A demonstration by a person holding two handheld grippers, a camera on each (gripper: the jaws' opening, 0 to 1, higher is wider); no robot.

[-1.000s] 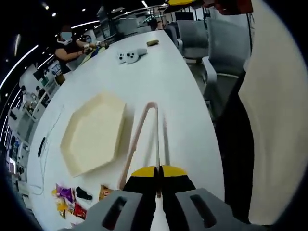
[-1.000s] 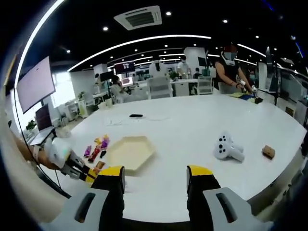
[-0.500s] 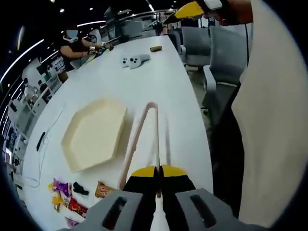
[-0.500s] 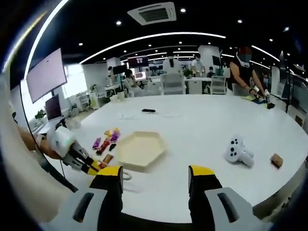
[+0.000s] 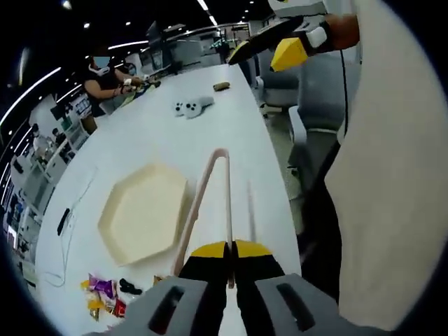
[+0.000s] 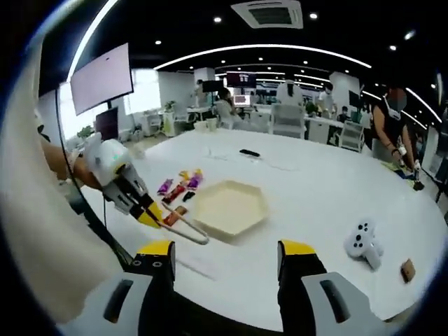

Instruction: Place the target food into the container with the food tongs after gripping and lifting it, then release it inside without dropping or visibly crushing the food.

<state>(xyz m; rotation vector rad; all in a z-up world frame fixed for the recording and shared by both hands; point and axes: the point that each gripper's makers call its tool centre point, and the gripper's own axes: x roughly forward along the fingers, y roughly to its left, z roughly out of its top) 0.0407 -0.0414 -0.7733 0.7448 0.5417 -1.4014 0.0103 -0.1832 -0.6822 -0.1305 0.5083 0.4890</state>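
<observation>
We hold the food tongs (image 5: 213, 203) in the left gripper (image 5: 229, 262), whose jaws are closed on the tongs' handle end. The two tong arms run forward and meet at their tips, with nothing between them. The right gripper (image 6: 225, 255) has its jaws parted and holds nothing; it hangs above the near edge of the white table (image 6: 308, 196).

The container (image 5: 143, 212), a pale hexagonal tray, lies on the table just left of the tongs in the left gripper view and holds nothing. The target food (image 6: 178, 190), a small cluster of wrapped snack packets, lies on the table beside the container, on its left in the right gripper view. Which packet is the target we cannot tell. A white game controller (image 6: 364, 243) and a small brown block (image 6: 407, 270) lie well apart from the container, far to the right.

Risks from here, as we judge them:

- The packets lie touching one another. A coarse approach could catch two at once or push the cluster away.
- The wrappers look glossy and flat. A shallow bite at one edge could let the packet slip during the lift.
- Squeezing the tongs hard could visibly crush the contents.
- The tongs are long, so small wrist motion swings the tips widely. The tips could strike the container rim and shift it.
- Releasing too high, or over the rim, could let the packet land outside.
</observation>
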